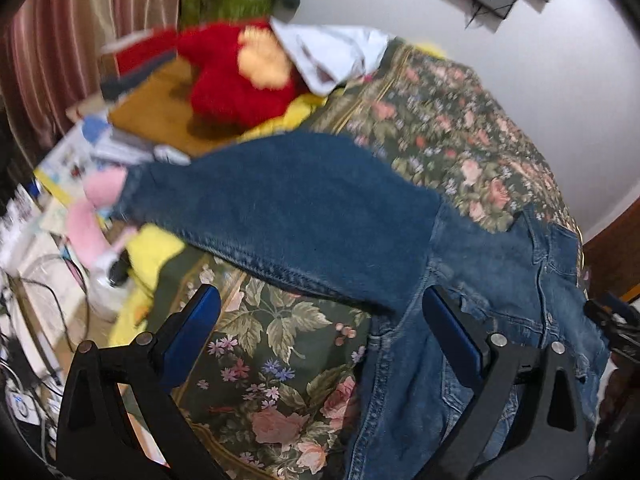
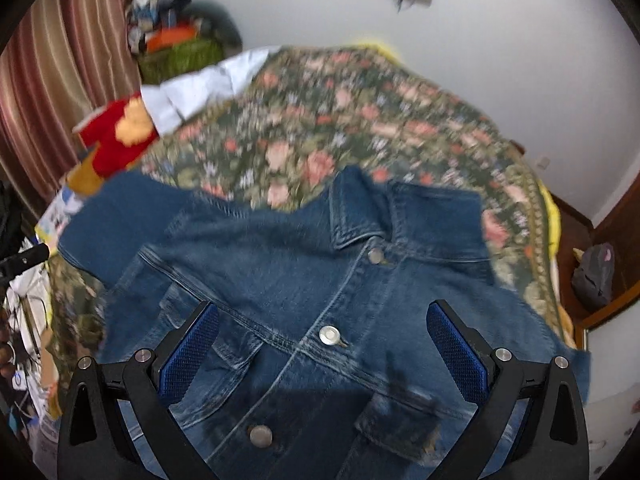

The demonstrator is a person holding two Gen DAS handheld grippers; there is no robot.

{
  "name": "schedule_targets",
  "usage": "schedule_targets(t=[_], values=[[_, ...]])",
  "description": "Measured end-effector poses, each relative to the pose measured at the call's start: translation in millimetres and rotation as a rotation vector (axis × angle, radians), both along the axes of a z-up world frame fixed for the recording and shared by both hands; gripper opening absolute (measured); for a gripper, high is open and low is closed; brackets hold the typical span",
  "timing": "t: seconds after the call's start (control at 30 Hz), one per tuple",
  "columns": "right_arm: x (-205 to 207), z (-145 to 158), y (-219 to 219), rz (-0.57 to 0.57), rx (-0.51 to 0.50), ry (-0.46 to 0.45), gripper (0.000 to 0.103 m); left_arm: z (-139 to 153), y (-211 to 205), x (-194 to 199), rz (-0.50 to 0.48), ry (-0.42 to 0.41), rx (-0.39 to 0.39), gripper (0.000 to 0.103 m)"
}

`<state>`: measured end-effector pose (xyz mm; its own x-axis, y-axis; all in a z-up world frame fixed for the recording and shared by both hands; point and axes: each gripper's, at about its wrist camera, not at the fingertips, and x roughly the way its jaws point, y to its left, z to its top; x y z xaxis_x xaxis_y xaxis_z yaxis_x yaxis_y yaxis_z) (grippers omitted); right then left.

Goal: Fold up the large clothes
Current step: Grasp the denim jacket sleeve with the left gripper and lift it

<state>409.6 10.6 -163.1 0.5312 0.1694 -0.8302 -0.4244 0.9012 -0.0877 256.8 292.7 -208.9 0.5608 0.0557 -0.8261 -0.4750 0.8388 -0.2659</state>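
Observation:
A blue denim jacket (image 2: 280,272) lies front up on a floral bedspread (image 2: 320,120), collar (image 2: 360,216) toward the far wall and metal buttons down the middle. In the left wrist view one sleeve (image 1: 280,208) stretches out to the left, its cuff reaching past the bed's edge. My left gripper (image 1: 320,320) hangs open over the bedspread (image 1: 280,360) just below that sleeve, its right finger (image 1: 448,332) over the jacket's side. My right gripper (image 2: 326,340) is open above the chest, one finger over each breast pocket. Neither holds cloth.
A red plush toy (image 1: 236,80) and a white cloth (image 1: 332,52) lie at the bed's far left corner. Left of the bed are a pink toy (image 1: 92,208), papers and cables (image 1: 40,300). A wooden shelf with a grey bag (image 2: 594,276) stands at the right.

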Motion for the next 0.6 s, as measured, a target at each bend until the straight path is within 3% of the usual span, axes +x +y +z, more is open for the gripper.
schedule_targets(t=[0.07,0.2,0.3,0.4,0.53,0.6], values=[[12.1,-16.8,9.6,0.013,-0.041,0.028,0.103,-12.9,11.7,2.4,0.016,0.008,-0.066,0.102],[27.9,-43.3,28.9,0.049,-0.100,0.081,0.103,-37.3,37.2,5.7,0.070,0.010,-0.254,0.091],[33.7,-58.2,44.8,0.094,-0.122,0.097,0.103,-43.3,50.8,7.2,0.108,-0.018,-0.338,0.090],[35.9,-71.0,60.5,0.145,-0.127,0.132,0.103,-41.8,59.6,15.6,0.105,-0.046,-0.341,0.090],[39.2,-90.4,75.3,0.169,-0.117,0.198,0.103,-43.5,71.7,28.6,0.135,-0.018,-0.273,0.082],[39.0,-102.5,79.5,0.175,-0.122,0.233,0.103,-41.5,74.5,33.5,0.156,0.006,-0.205,0.065]])
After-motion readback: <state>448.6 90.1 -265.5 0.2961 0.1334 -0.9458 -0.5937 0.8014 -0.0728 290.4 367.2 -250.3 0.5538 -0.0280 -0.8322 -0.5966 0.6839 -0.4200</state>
